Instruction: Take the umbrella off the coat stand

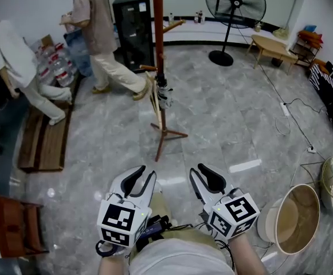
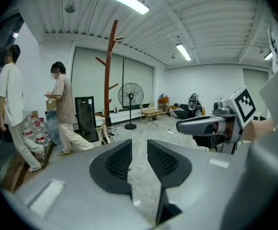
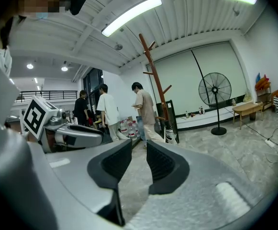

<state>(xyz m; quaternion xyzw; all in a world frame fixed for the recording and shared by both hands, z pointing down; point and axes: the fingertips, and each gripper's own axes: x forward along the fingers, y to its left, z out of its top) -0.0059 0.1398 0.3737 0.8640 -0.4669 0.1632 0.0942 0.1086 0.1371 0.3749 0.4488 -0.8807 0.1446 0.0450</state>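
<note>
L gripper & R gripper: jaws narrowly apart, empty. We judge the umbrella may snag its peg, toppling the coat stand, if yanked sideways.

The coat stand stands mid-floor, well ahead of the left gripper and right gripper, which sit side by side at the near edge. The umbrella hangs low against its pole. Behind the stand is a cabinet. To the right (farther back) are a fan and a low table. Two people are at far left, and a tub is at near right.
</note>
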